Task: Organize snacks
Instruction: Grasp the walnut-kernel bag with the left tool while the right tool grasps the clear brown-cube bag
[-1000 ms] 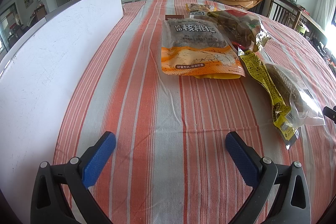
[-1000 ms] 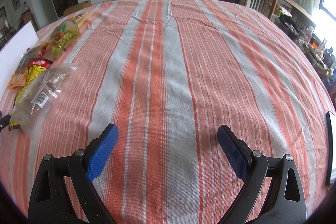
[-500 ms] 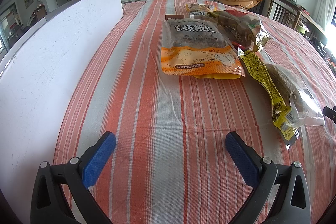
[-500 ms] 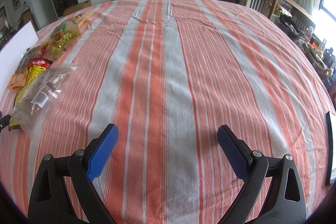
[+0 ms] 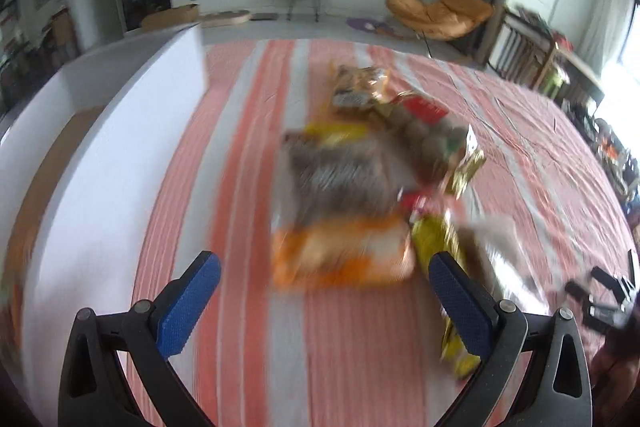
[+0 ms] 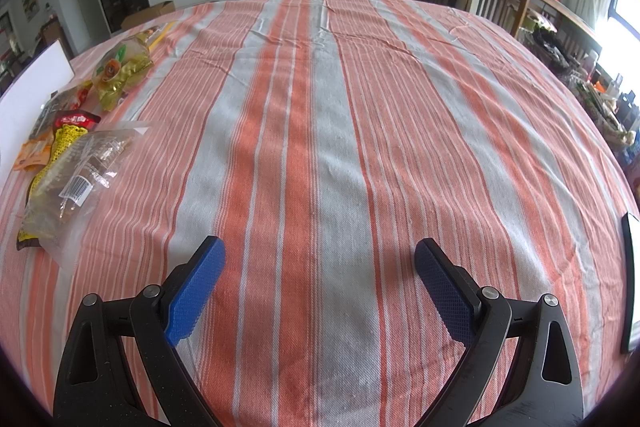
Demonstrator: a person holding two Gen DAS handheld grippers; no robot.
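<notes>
Several snack bags lie in a loose pile on the striped tablecloth. In the blurred left wrist view a grey and orange bag [image 5: 340, 219] lies just ahead of my open left gripper [image 5: 324, 291], with a yellow and clear packet [image 5: 448, 259] by the right finger and a brown and gold bag [image 5: 432, 147] behind. The right wrist view shows the same pile far left: the clear packet [image 6: 76, 179] and a gold bag [image 6: 120, 71]. My right gripper [image 6: 320, 287] is open over bare cloth, well apart from the snacks.
A white box wall [image 5: 132, 139] runs along the left of the pile, its edge also in the right wrist view as a white panel [image 6: 32, 95]. A dark flat object [image 6: 630, 279] lies at the table's right edge. Chairs and a television stand beyond the table.
The left gripper has risen and moved toward the snack pile, so the view is blurred and the box interior shows. The right gripper has barely moved. Both stay open.
</notes>
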